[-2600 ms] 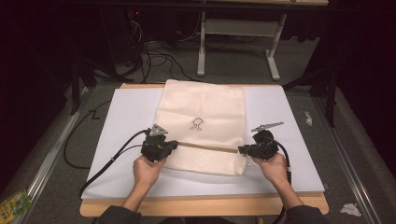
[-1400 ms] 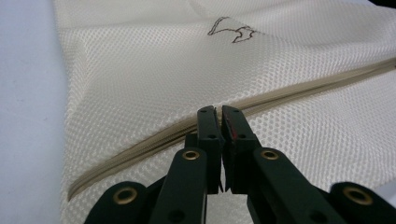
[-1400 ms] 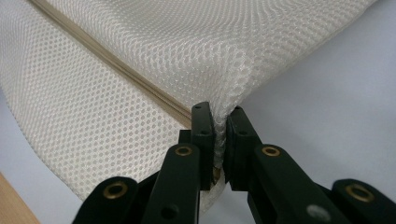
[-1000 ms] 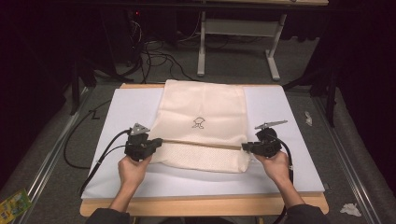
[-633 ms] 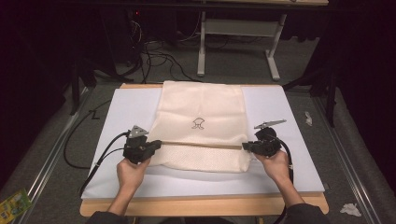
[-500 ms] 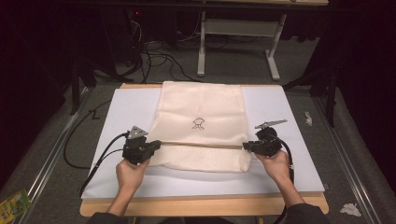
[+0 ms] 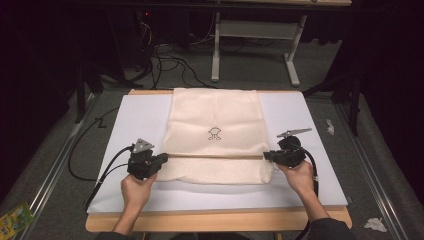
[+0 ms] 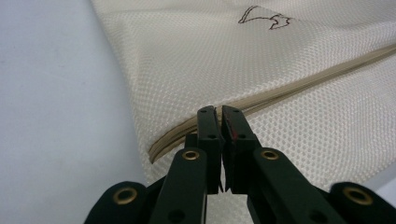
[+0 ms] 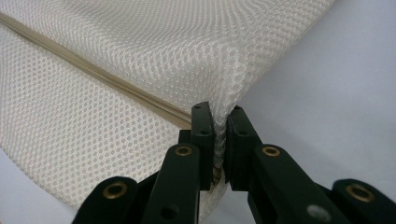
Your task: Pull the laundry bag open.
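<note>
A cream mesh cloth with a small dark logo lies on the white mat. Its near part is folded over along a tan band that runs straight across. My left gripper is shut on the cloth's left edge at the band's end; in the left gripper view the jaws meet where the band reaches them. My right gripper is shut on the right edge, and mesh is pinched between its jaws. The band looks taut between the two.
The mat covers a wooden table with a bare front edge. Bare mat lies left, right and in front of the cloth. Cables and a desk frame are on the floor behind. A green packet and crumpled paper lie on the floor.
The left gripper has moved left with the cloth's edge, pulling the fold line straight. In the last second both hands have hardly moved.
</note>
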Available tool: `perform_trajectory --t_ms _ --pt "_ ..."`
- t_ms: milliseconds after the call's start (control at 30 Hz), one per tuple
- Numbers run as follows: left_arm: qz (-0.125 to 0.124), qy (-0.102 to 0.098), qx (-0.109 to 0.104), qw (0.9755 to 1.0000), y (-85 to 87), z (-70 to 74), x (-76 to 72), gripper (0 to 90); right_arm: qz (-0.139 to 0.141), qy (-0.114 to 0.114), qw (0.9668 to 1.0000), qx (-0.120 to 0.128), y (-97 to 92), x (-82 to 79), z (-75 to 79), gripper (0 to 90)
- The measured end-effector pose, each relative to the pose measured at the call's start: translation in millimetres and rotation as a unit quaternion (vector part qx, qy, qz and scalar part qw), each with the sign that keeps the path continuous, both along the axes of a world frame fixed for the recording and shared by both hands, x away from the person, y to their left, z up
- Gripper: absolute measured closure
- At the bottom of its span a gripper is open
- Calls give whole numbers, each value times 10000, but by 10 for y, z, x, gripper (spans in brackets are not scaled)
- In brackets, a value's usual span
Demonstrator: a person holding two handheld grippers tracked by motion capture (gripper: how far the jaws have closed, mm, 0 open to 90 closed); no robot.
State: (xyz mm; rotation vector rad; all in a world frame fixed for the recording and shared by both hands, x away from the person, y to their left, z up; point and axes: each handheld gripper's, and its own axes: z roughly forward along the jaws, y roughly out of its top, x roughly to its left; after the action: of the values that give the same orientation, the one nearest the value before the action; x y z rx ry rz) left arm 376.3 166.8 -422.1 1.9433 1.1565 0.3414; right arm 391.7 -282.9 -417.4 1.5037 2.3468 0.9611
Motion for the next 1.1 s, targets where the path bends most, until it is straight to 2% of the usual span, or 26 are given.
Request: perform_trajectory --t_ms 200,267,467,633,700,833,1100 --pt "14 -81 47 10000 4 13 -42 872 -14 -18 10000 40 -11 8 0 852" --pt "55 -138 137 9998 1 26 -54 871 -10 -16 10000 66 -16 6 5 852" --pt "140 -175 86 9997 96 86 -72 871 -42 -22 10000 63 -44 -3 12 853" --pt "181 -188 108 9996 124 104 -79 871 -29 -60 10000 59 -52 -10 21 853" --pt "177 -189 112 9996 134 107 -87 872 -18 -158 9998 -113 -29 -27 29 852" --pt "163 -185 84 9997 152 126 -106 871 -45 -168 9998 -14 -57 -40 36 852" --pt "168 -104 89 9998 146 93 -115 870 -50 -224 9997 -112 -27 -67 34 849"
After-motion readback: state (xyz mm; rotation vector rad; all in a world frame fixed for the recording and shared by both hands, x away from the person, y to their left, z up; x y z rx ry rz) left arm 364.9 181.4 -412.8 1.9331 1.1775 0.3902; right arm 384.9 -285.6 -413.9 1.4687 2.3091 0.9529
